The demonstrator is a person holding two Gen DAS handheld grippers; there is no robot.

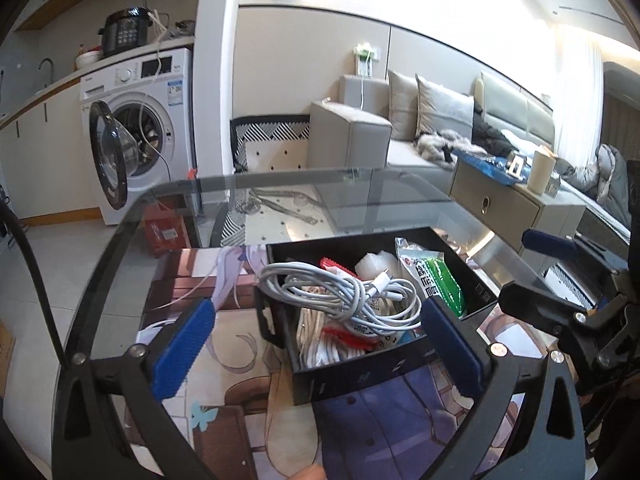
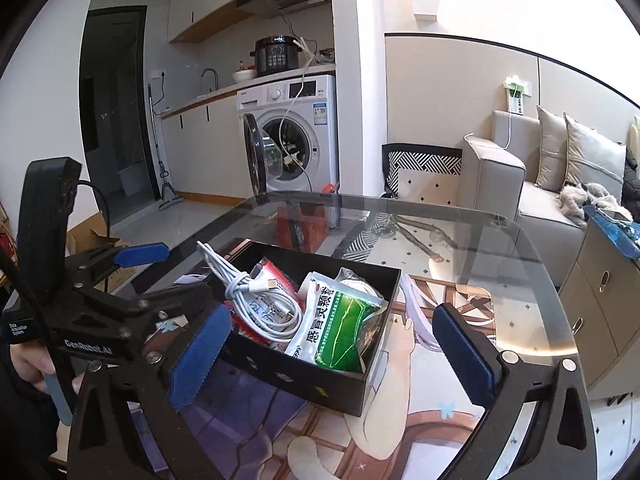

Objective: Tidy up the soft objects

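**Both hand-held grippers empty, soft items already boxed**

Nearest the lens, the left hand-held gripper (image 1: pixel 316 344) stands with its blue pads spread wide and nothing between them but the view of the box beyond. The right hand-held gripper (image 2: pixel 334 354) is spread just as wide and holds nothing either.

Just beyond both, on the glass desk (image 2: pixel 460 216) over a printed mat (image 2: pixel 320 432), sits the black box (image 2: pixel 304 382). Inside it a coiled white cable (image 1: pixel 344 292) lies on top toward 9 o'clock, a green-and-white medicine sachet (image 2: pixel 340 330) toward 3 o'clock, and red-edged packets (image 1: pixel 338 266) beneath, partly hidden.

No loose soft item shows on the desk around the box, so the gathering looks largely done; little seems left beyond tidying the cable.

Farther off at 11 o'clock stands a washing machine (image 1: pixel 140 120), door open, and at 2 o'clock a sofa (image 1: pixel 420 128).
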